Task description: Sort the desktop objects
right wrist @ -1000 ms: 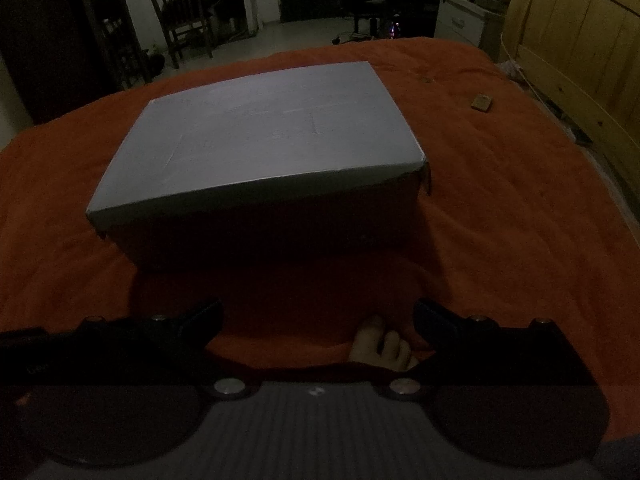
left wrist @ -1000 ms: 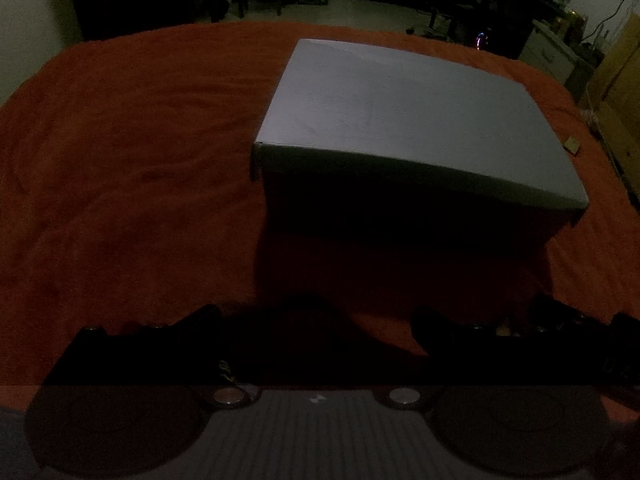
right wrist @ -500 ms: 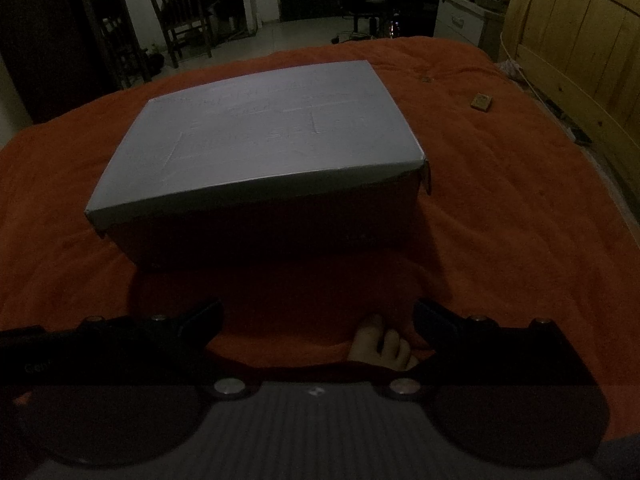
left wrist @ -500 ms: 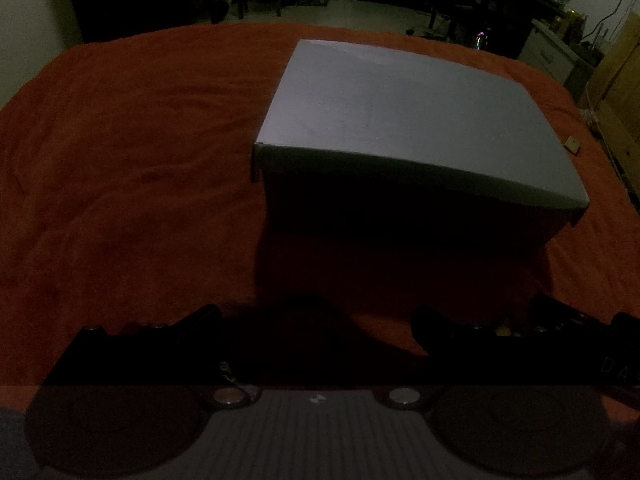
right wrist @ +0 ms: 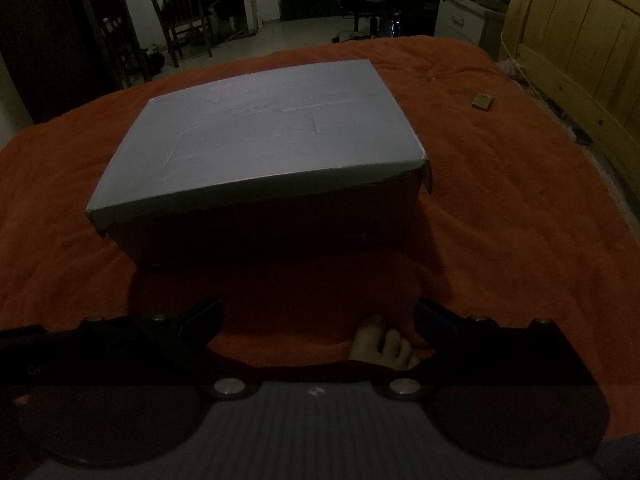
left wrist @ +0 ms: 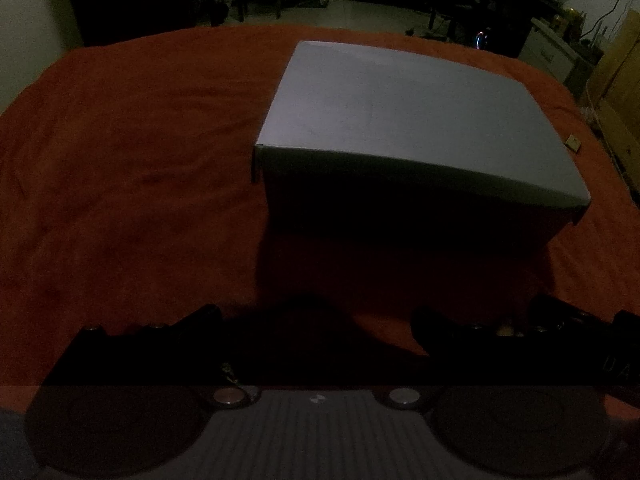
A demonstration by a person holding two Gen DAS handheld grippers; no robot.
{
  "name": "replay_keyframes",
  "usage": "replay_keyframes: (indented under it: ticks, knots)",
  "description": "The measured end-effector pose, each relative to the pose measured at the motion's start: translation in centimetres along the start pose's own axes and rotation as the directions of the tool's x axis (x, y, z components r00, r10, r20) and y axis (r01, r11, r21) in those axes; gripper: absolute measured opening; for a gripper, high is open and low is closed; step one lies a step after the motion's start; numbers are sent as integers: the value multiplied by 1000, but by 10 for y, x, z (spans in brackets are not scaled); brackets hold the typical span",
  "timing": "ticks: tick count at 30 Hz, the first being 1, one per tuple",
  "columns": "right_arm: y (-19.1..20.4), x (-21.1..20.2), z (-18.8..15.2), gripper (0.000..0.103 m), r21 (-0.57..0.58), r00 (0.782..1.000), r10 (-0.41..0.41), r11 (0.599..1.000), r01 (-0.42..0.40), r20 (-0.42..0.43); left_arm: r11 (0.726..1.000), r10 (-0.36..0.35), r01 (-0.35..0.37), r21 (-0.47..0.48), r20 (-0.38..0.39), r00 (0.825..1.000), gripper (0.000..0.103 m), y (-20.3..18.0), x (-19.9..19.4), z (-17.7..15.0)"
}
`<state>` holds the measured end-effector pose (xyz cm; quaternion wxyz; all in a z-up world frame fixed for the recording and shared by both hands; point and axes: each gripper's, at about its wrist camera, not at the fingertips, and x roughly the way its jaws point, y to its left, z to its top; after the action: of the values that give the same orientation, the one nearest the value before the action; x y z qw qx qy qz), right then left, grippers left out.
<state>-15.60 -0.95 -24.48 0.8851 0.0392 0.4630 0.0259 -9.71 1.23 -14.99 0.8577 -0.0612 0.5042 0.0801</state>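
Grey rectangular cardboard box (left wrist: 404, 120), lid closed, on orange blanket-covered bed (left wrist: 120, 160), ahead of both fingers. Left gripper (left wrist: 316, 320) and right gripper (right wrist: 318, 316): fingers apart, empty, likely poised for lid removal.

Box (right wrist: 264, 148) on blanket (right wrist: 500, 208); small object (right wrist: 482, 101) behind-right, apart.

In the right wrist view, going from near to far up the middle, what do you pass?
right gripper → bare toes → orange blanket → grey lidded box → wooden chair
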Motion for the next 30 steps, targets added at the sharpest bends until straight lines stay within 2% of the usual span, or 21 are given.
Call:
replay_keyframes:
  ticks: [30]
  knots:
    - [1, 2, -2, 103, 1, 1000, 3, 1000, -3, -3, 1000, 7, -7, 0, 0, 1000, 102, 3, 3, -1]
